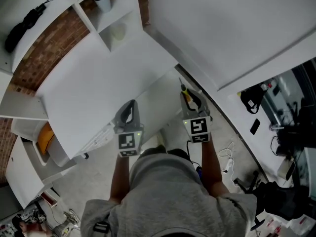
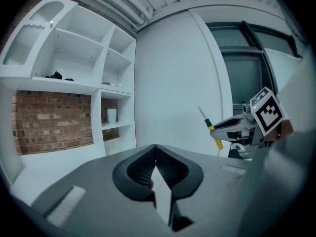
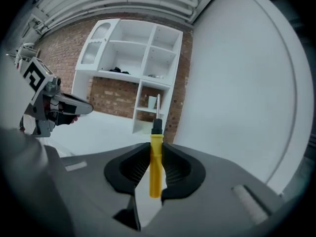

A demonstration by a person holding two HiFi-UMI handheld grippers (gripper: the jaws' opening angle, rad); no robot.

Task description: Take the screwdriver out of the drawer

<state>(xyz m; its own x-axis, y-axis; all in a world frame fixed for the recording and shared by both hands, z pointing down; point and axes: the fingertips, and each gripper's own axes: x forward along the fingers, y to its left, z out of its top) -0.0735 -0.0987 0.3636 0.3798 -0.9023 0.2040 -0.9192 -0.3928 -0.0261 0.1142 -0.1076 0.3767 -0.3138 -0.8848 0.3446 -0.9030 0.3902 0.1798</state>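
A screwdriver (image 3: 156, 164) with a yellow handle, black collar and thin metal shaft stands upright between the pads of my right gripper (image 3: 156, 149), which is shut on the handle. In the head view the right gripper (image 1: 190, 97) is raised over the white table's near edge, with the screwdriver (image 1: 183, 89) poking out ahead of it. My left gripper (image 2: 156, 152) has its pads together with nothing between them. It hangs to the left of the right gripper, above the table edge (image 1: 129, 113). From the left gripper view I see the right gripper (image 2: 232, 125) carrying the screwdriver (image 2: 213, 130). The drawer shows clearly in no view.
A white table (image 1: 94, 83) runs ahead of me. Behind it is a white shelf unit (image 3: 128, 58) against a brick wall, holding a cup (image 1: 103, 1) and a black item (image 1: 22, 26). A large white wall panel (image 1: 222, 28) stands to the right. Cables (image 1: 229, 157) lie on the floor.
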